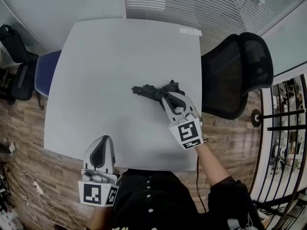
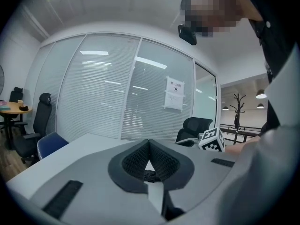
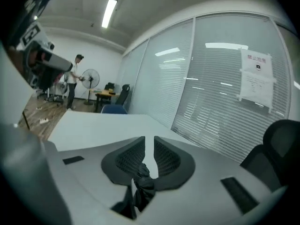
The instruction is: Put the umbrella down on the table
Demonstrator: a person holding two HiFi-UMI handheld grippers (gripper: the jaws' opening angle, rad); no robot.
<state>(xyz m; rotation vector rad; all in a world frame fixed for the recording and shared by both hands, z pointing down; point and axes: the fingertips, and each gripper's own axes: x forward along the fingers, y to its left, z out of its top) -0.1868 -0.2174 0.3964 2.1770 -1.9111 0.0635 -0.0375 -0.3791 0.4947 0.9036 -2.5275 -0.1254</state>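
Lying across the right half of the worktop [image 1: 110, 66], the umbrella [image 1: 152, 92] looked already set down, or very nearly so. It was a folded, collapsed bundle of black cloth, crumpled and lumpy instead of neatly rolled, with one narrower end pointing toward the left. The right hand-held gripper [image 1: 169, 99] was at its near end. In the right gripper view a twisted wad of the black fabric [image 3: 143, 184] was pinched between the two jaws, whose tips stood almost together around it.

By my reading, the placing itself was largely done. What remained was to let go of the cloth and lift the right hand-held gripper clear.

The left hand-held gripper [image 1: 102, 143] hung at the near edge of the worktop, well apart from the umbrella. Its jaws were pressed together at the tips with nothing between them, as the left gripper view [image 2: 149, 146] showed.

Both tools had smooth pale-grey shells, dark ribbed pads inside the jaws, and a cube with black-and-white square markers.

The worktop was a plain, matte, pale-grey slab with rounded corners, and its surface looked hard and even. The limp fabric would probably settle and slump a little once released. A black mesh-backed office chair [image 1: 240, 75] stood beside the right edge of the worktop and a blue chair [image 1: 45, 71] at the left.
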